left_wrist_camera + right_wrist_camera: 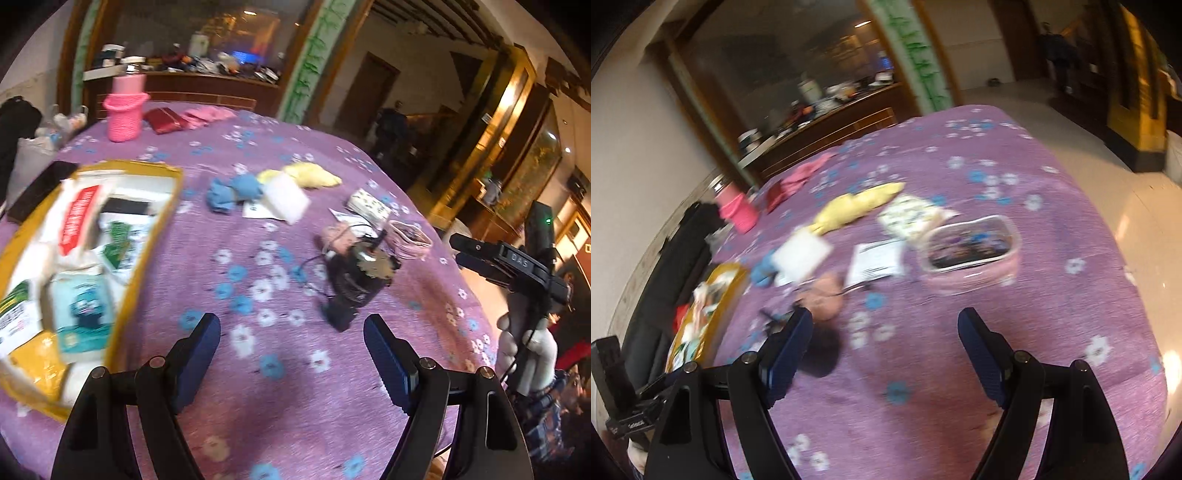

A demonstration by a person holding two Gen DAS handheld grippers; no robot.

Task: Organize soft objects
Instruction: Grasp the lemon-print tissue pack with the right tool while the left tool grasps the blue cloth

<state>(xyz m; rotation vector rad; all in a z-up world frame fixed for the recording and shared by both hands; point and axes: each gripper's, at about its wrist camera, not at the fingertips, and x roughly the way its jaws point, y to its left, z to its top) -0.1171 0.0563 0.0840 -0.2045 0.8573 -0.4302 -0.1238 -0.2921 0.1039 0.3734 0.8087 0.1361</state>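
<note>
Left tongs [291,354]: wide apart, nothing between the pads, hanging over bare purple cloth.
Right tongs [884,354]: wide apart too, gripping nothing; seen from the left wrist they hang off the tabletop's right edge in a white-gloved hand [524,350].
Tabletop [295,406]: covered in a purple flowered cloth; the stretch just ahead of both tongs is bare.
Black gadget [354,280]: just ahead of the left tongs, with thin wires trailing from it.
Peach soft thing [827,295]: ahead of the right tongs' left pad, too blurred to name.
Pink pouch [971,254]: clear-topped, ahead of the right tongs, with open cloth between it and the right edge.
Yellow box [155,251]: at the left side, open, filled with packets and soft things.
Blue cloth [232,192]: mid-tabletop, near the box's far corner, beside a white sponge [284,199].
Yellow cloth [310,175]: just behind the sponge.
Far edge: a pink knitted cup [123,114], a red wallet [162,120] and pink cloths [207,114].
Right side: tiled floor [1108,184], open beyond the edge.
</note>
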